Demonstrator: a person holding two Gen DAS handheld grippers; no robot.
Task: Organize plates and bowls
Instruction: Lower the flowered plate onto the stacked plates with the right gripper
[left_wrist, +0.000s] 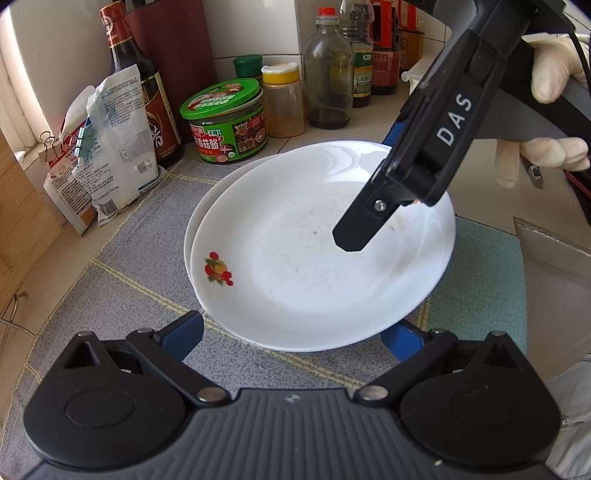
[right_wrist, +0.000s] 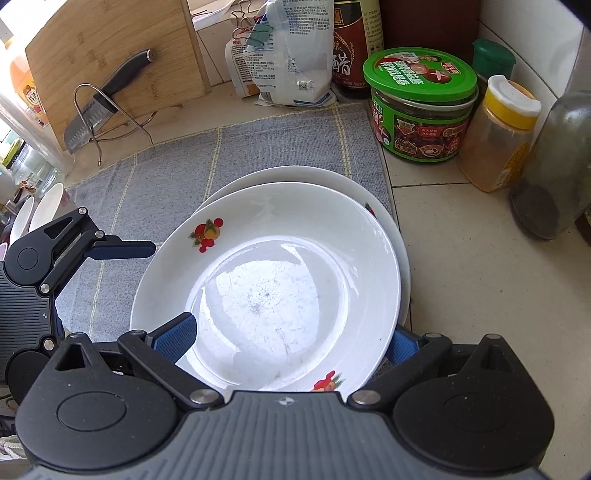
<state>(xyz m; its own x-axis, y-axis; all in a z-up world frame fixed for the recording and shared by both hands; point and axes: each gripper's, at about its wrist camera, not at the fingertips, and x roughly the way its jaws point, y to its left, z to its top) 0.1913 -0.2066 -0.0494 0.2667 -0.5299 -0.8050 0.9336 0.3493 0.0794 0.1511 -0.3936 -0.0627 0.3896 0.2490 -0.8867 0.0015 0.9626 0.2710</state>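
Note:
Two white plates with red fruit prints are stacked on a grey dish mat (left_wrist: 147, 236). The top plate (left_wrist: 317, 254) sits slightly offset on the lower plate (left_wrist: 195, 218). In the right wrist view the top plate (right_wrist: 269, 288) lies over the lower one (right_wrist: 402, 254). My right gripper (right_wrist: 291, 336) is open, its jaws straddling the near rim of the top plate; one finger is above the plate, the other below the rim. My left gripper (left_wrist: 295, 332) is open at the plate's opposite edge, also seen in the right wrist view (right_wrist: 122, 249).
Jars and bottles line the back wall: a green-lidded jar (left_wrist: 225, 122), a yellow-capped spice jar (left_wrist: 282, 99), a dark sauce bottle (left_wrist: 140, 81). Clipped bags (left_wrist: 107, 140) stand at the left. A knife (right_wrist: 99, 107) leans on a rack by a bamboo board (right_wrist: 110, 59).

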